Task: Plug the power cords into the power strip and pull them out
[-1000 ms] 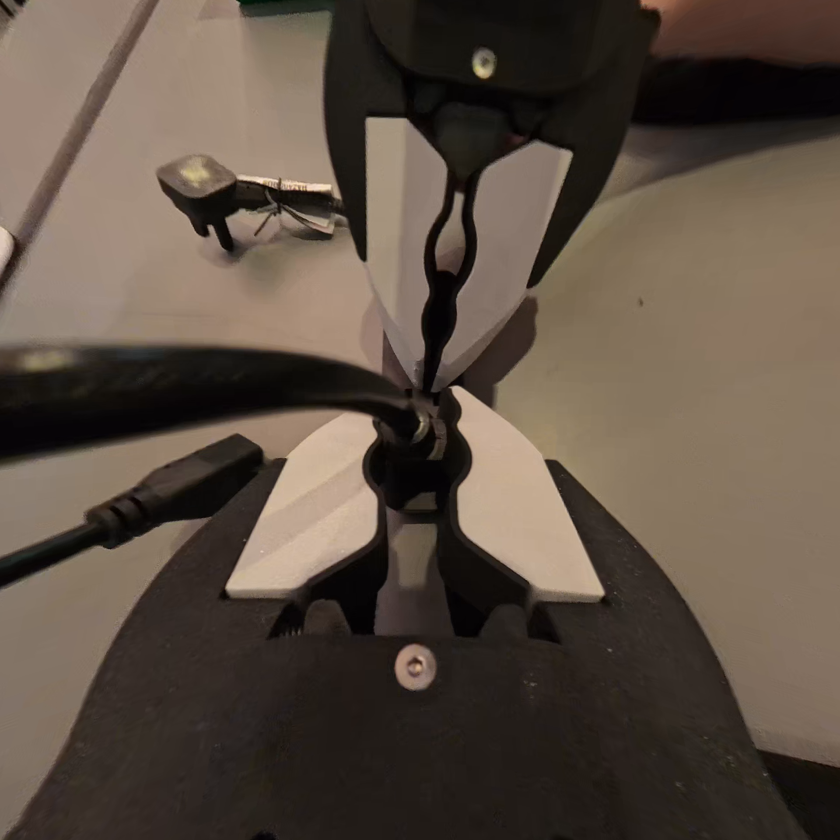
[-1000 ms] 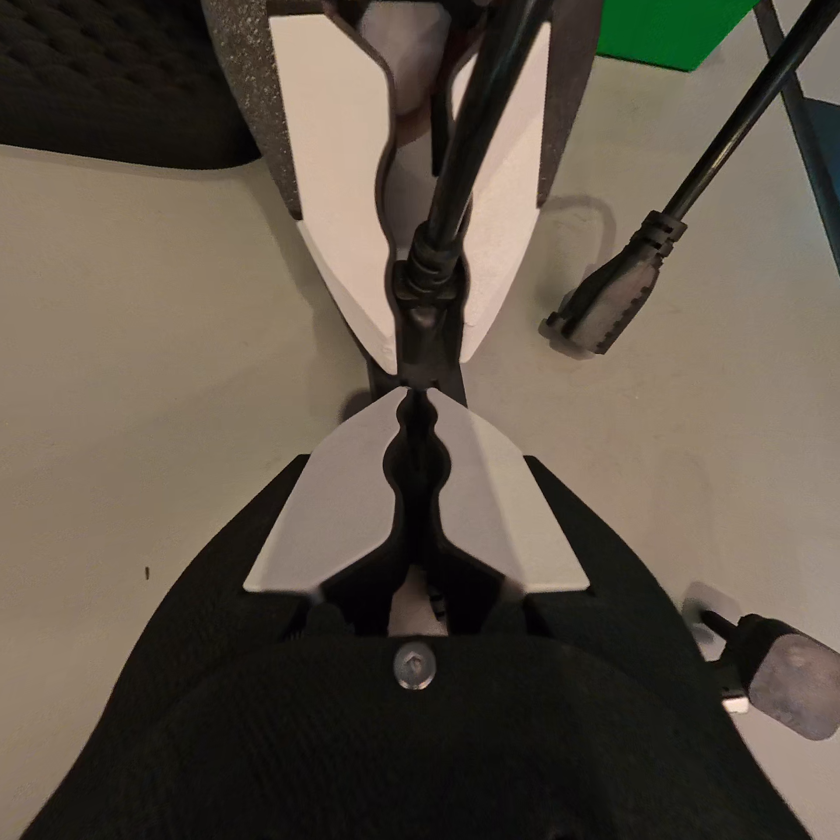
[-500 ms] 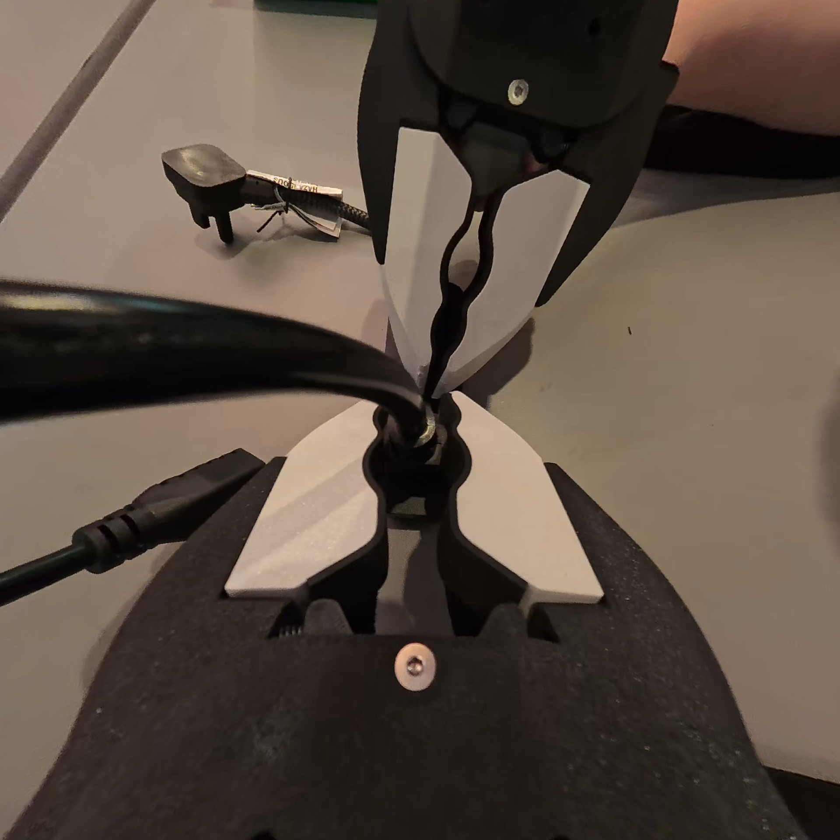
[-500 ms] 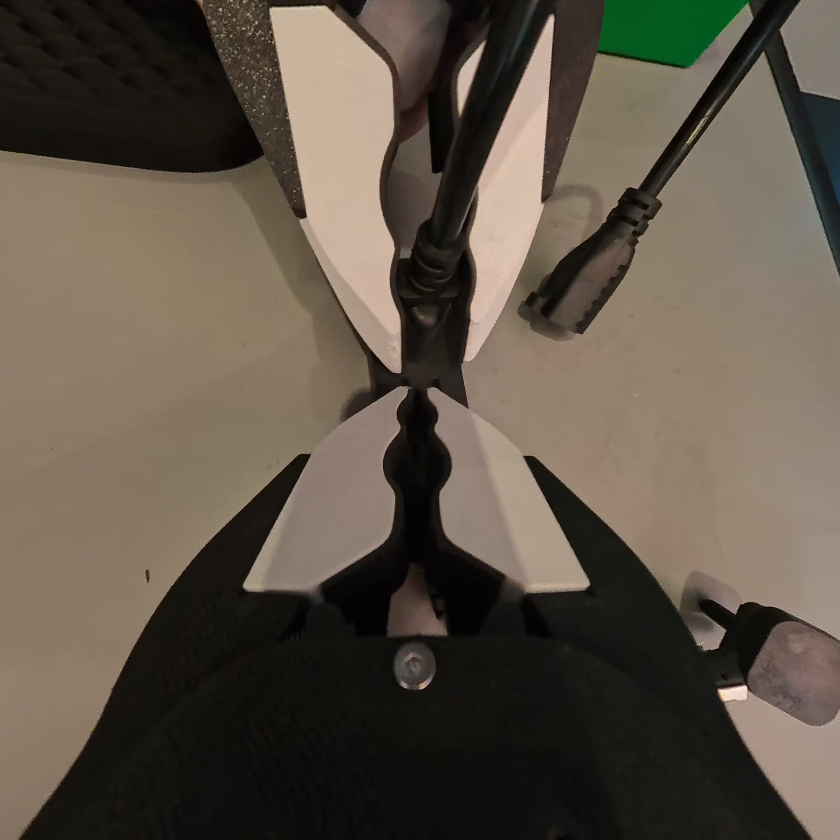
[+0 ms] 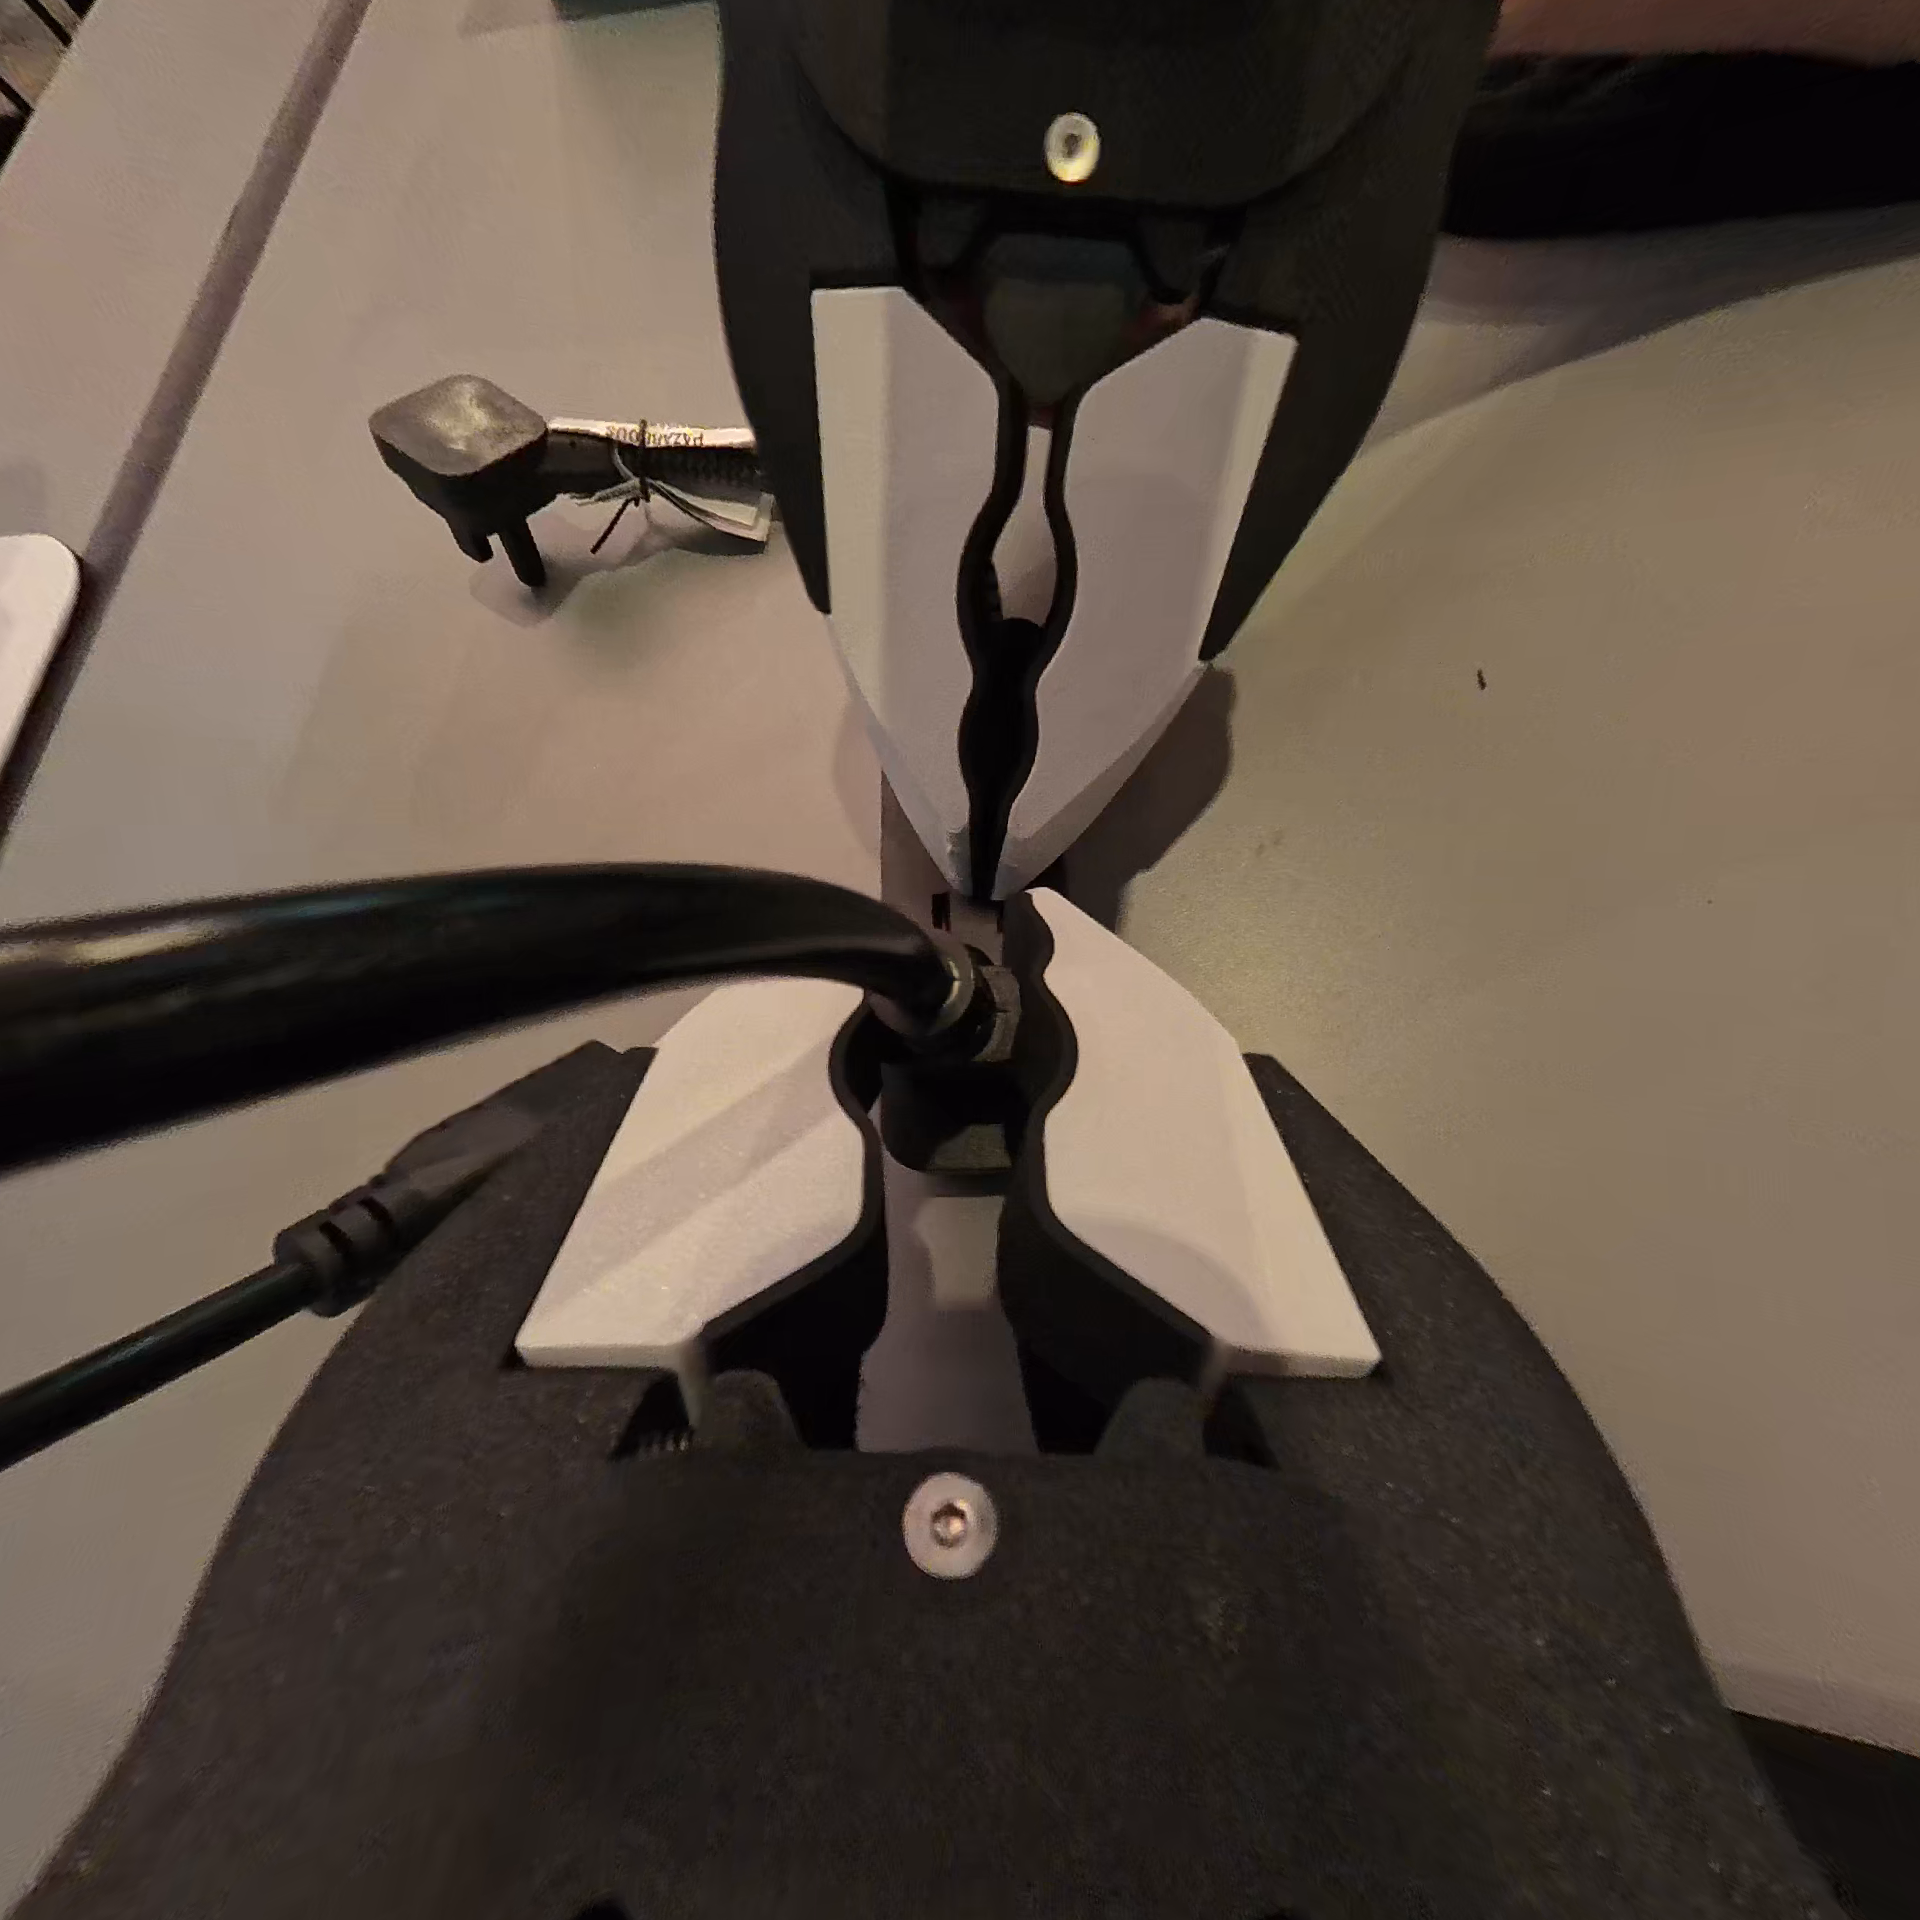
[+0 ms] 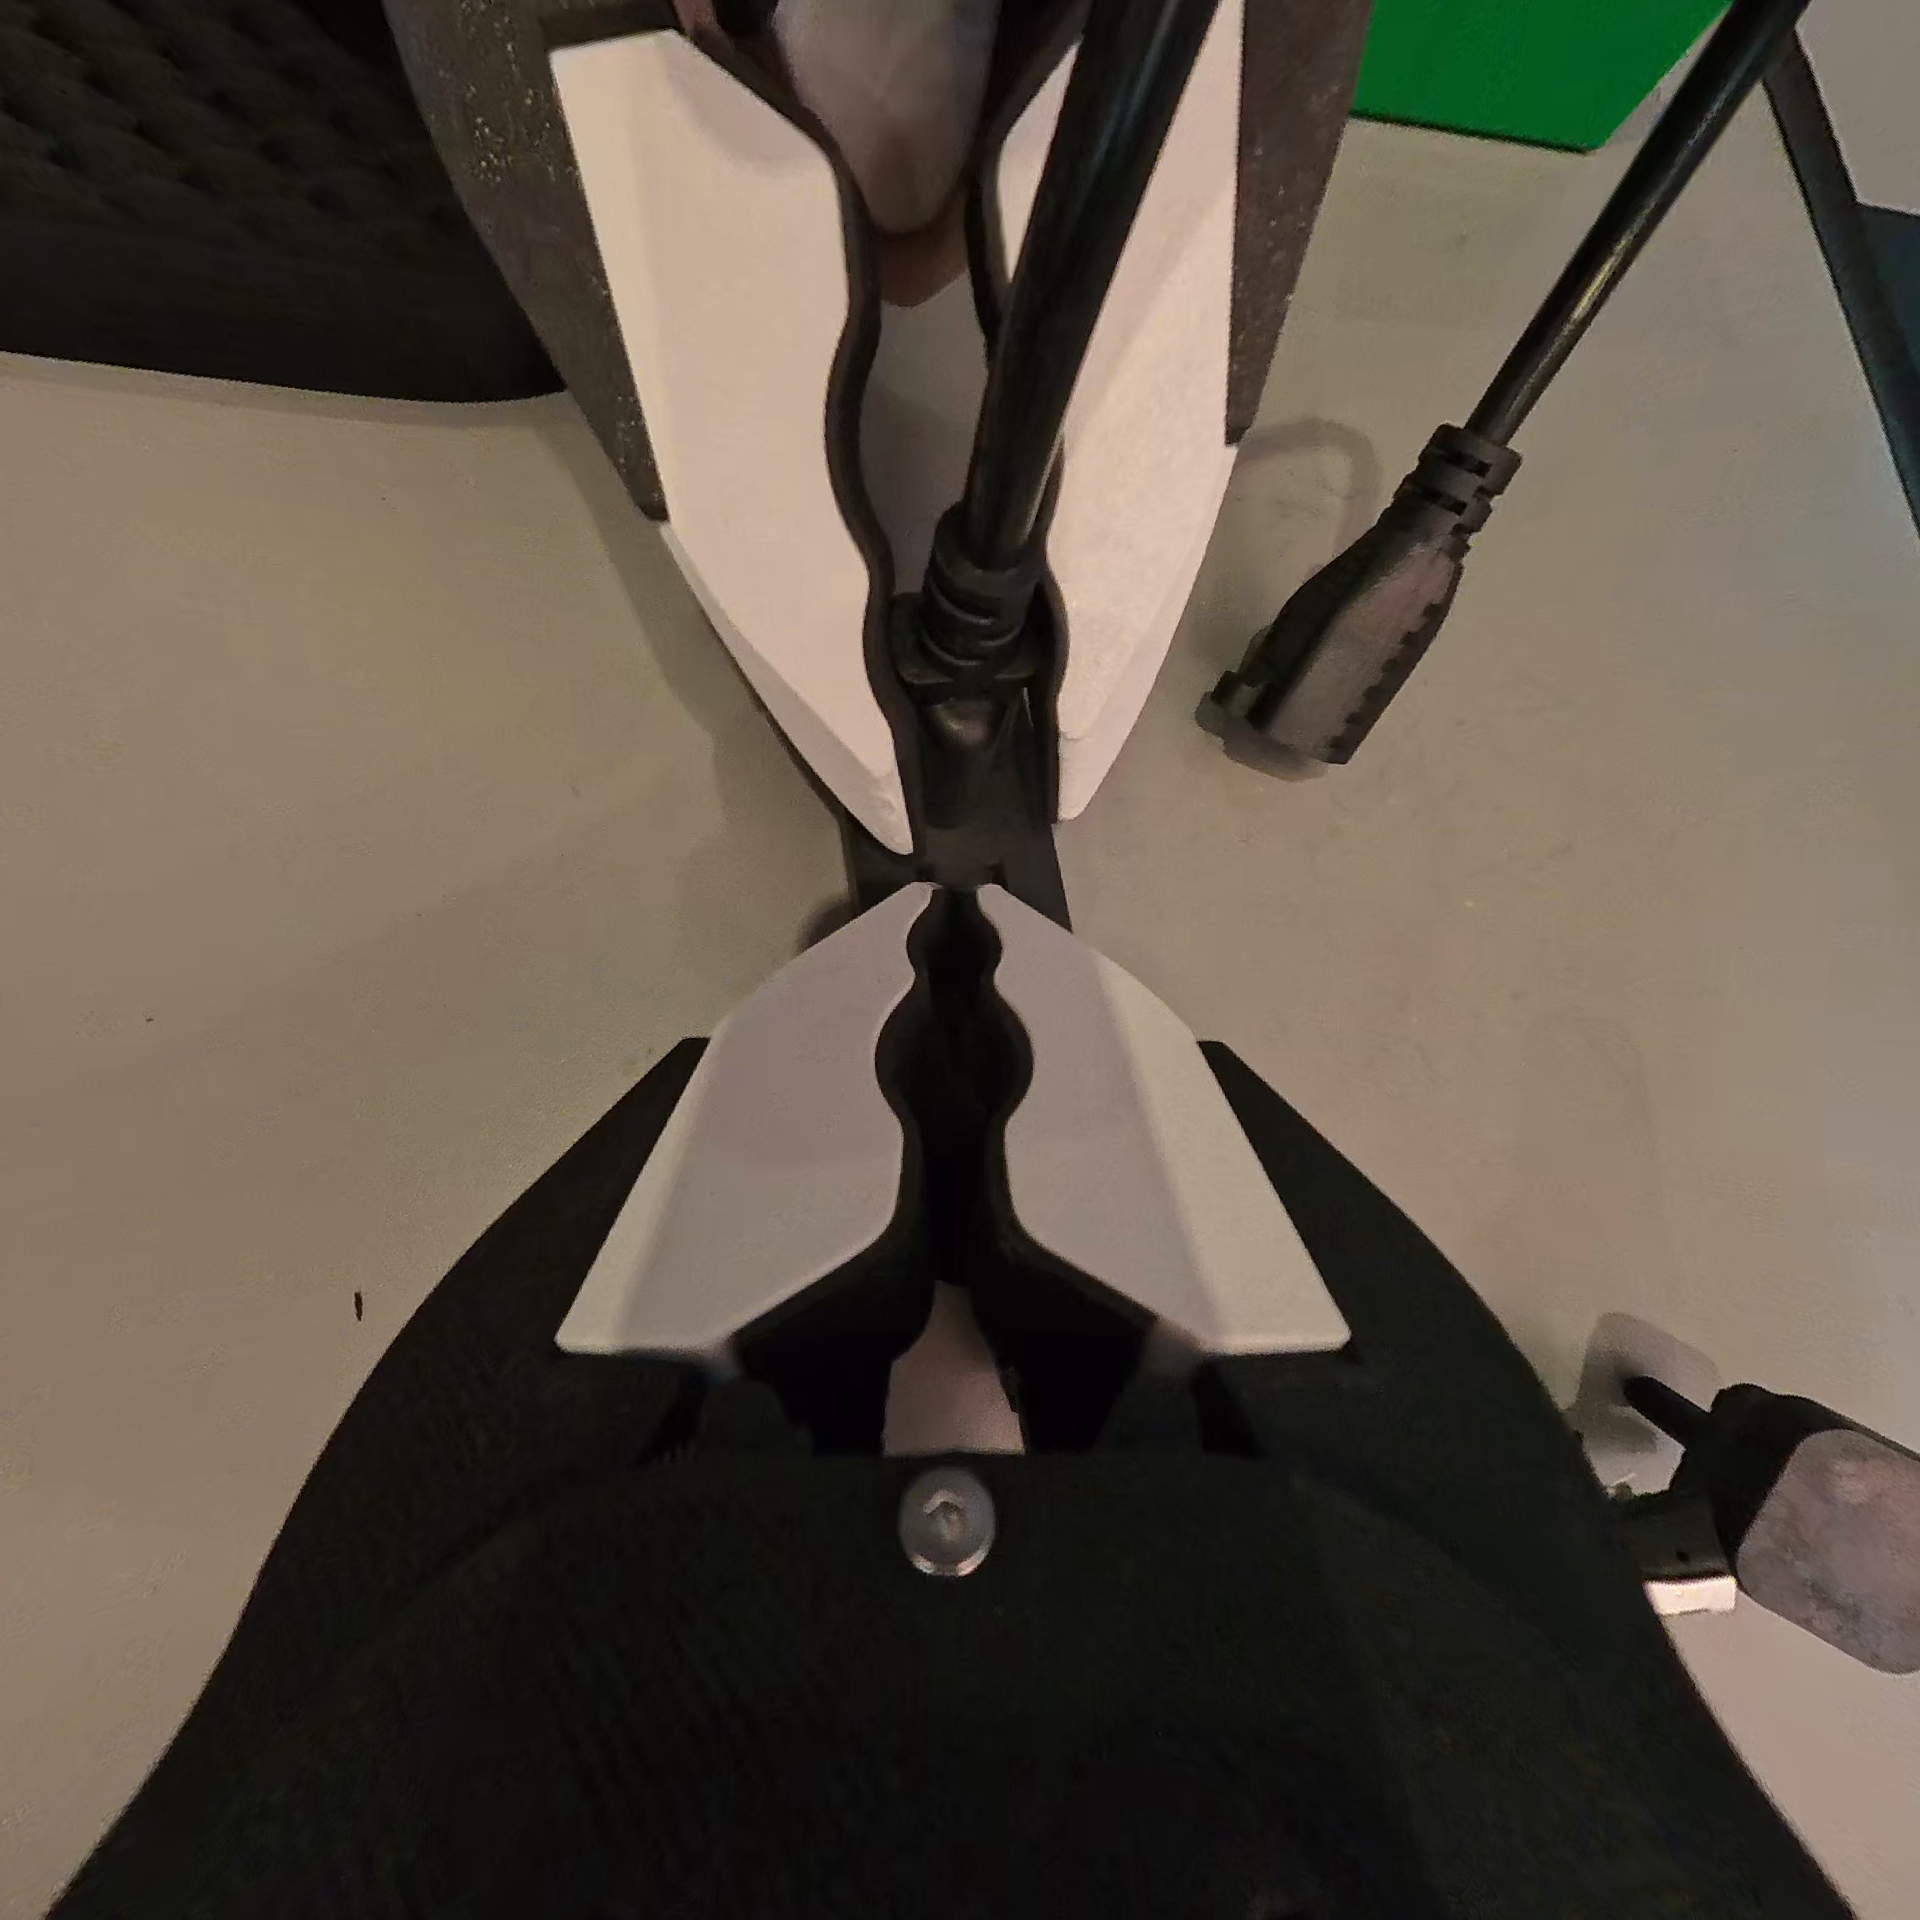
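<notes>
Black cord [image 5: 416, 966], thick and glossy, is arcing in from the left of the left wrist view and ending in a black plug [image 5: 951, 1101] that our left gripper [image 5: 966, 935] is clamping between its pale fingers [image 5: 727, 1174]. From the right wrist view we are seeing the same plug [image 6: 966, 717] pinched near the fingertips of the left gripper [image 6: 987, 821], with its ribbed collar just behind and the cord [image 6: 1081, 229] rising away over the fingers.

Our right gripper [image 6: 956, 896] is facing the left one tip to tip, almost touching it. We are keeping its fingers [image 6: 769, 1143] drawn narrow, tips nearly meeting; something dark is sitting in the wavy gap, and we cannot tell what it is. A pale grey strip [image 5: 935, 1309] is showing beneath the left gripper's fingers; we cannot tell for certain whether it is the power strip.

On the desk [image 5: 1507, 935], a loose three-pin plug [image 5: 457, 436] with a paper tag [image 5: 675, 457] is lying well off to the left, and a black connector [image 5: 416, 1174] on a thinner cord is lying just beside the left gripper's body. In the right wrist view that connector [image 6: 1351, 665] is lying right of the grippers, and the three-pin plug [image 6: 1808, 1538] is lying at the lower right. A green object [image 6: 1507, 62] is sitting at the top edge.
</notes>
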Demonstrator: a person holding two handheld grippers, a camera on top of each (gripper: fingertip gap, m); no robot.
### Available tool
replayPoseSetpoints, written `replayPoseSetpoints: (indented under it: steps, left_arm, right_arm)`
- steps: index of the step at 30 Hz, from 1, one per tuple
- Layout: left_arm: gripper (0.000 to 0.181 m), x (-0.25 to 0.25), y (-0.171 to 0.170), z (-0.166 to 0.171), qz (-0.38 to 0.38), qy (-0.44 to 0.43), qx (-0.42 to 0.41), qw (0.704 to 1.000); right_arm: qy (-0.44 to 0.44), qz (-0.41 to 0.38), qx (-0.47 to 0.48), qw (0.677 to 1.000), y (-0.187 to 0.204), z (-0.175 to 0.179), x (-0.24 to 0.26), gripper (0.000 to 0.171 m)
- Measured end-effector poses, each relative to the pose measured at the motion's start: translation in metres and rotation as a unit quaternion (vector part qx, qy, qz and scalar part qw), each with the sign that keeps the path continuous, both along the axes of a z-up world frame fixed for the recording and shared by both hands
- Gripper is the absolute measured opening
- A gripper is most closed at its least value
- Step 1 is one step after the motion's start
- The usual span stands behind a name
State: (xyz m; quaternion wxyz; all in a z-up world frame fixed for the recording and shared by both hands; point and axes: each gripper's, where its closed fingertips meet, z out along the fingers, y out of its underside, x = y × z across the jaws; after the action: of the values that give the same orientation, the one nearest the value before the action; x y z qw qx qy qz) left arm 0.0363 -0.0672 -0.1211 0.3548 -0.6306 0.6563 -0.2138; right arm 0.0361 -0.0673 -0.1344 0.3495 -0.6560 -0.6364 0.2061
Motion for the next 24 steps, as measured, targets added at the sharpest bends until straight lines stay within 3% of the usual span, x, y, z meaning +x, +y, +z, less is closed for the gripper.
replayPoseSetpoints:
  steps: [3,13,16,22,24]
  left_arm:
    - [0.021,-0.0002,-0.0007,-0.0003,-0.006,0.010,0.017,1.000]
    - [0.021,-0.0006,0.0087,0.0035,0.033,-0.080,-0.204,0.975]
    - [0.021,-0.0014,0.0059,0.0017,0.026,-0.059,-0.172,0.983]
    - [0.021,-0.0042,0.0003,-0.0008,-0.014,0.014,-0.001,1.000]
    - [0.021,-0.0036,-0.0007,-0.0001,-0.016,0.014,0.001,1.000]
  right_arm:
    - [-0.001,0.003,0.000,1.000,-0.0010,-0.0001,0.0000,0.006]
    - [-0.005,-0.016,0.007,1.000,0.0066,0.0003,-0.0024,0.006]
    - [-0.008,-0.016,0.004,1.000,0.0060,-0.0006,-0.0022,0.006]
    - [-0.007,0.000,-0.003,1.000,0.0008,-0.0007,-0.0022,0.007]
    - [-0.005,0.004,-0.003,1.000,-0.0003,-0.0003,-0.0023,0.007]
